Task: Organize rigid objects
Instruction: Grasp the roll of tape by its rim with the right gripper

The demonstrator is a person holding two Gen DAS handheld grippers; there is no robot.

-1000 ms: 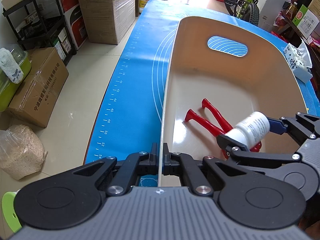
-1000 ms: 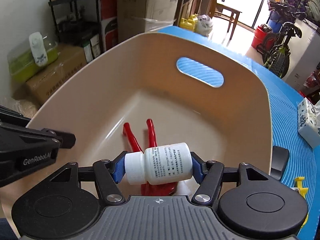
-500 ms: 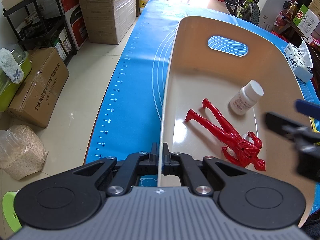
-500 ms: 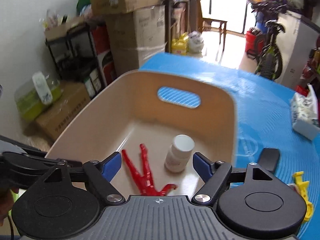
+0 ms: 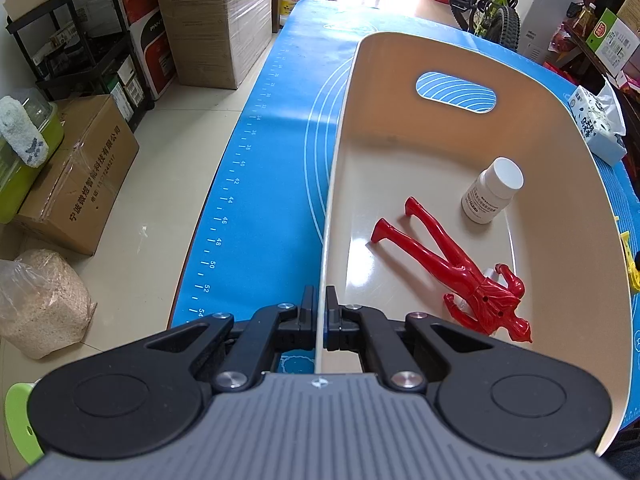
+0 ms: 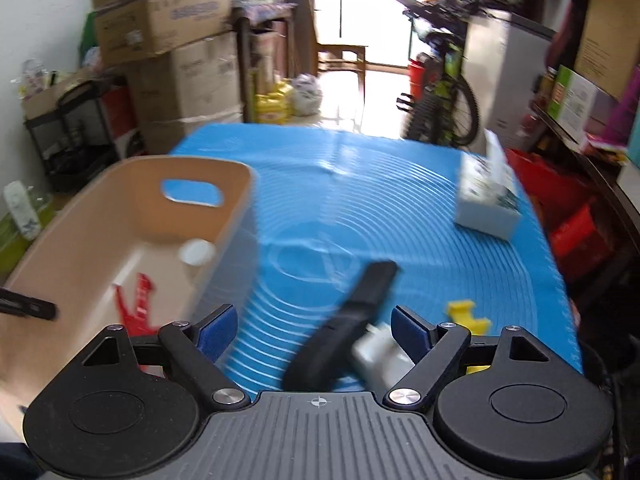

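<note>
While the left gripper point(image 5: 322, 316) stays clamped on the tub's point(image 5: 600, 248) near rim, the right gripper point(image 6: 312, 330) hangs over the mat point(image 6: 400, 208), jaws opening and empty; a black bar point(image 6: 360, 308) lies just ahead, slanting away rightward; the bottle point(image 5: 494, 190) it held a second ago now stands in the tub beside the red figure point(image 5: 452, 268).

Left gripper point(image 5: 320, 312): we see black linkage arms, silver screws, two round black discs, black fingers.
Left housing: we note ribbed grey plastic with a small crosshair mark.
Right gripper point(image 6: 314, 326): we see the same black arms, silver screws and discs.
Right pads point(image 6: 218, 326): blue, textured.
Right housing: ribbed grey, crosshair mark.
</note>
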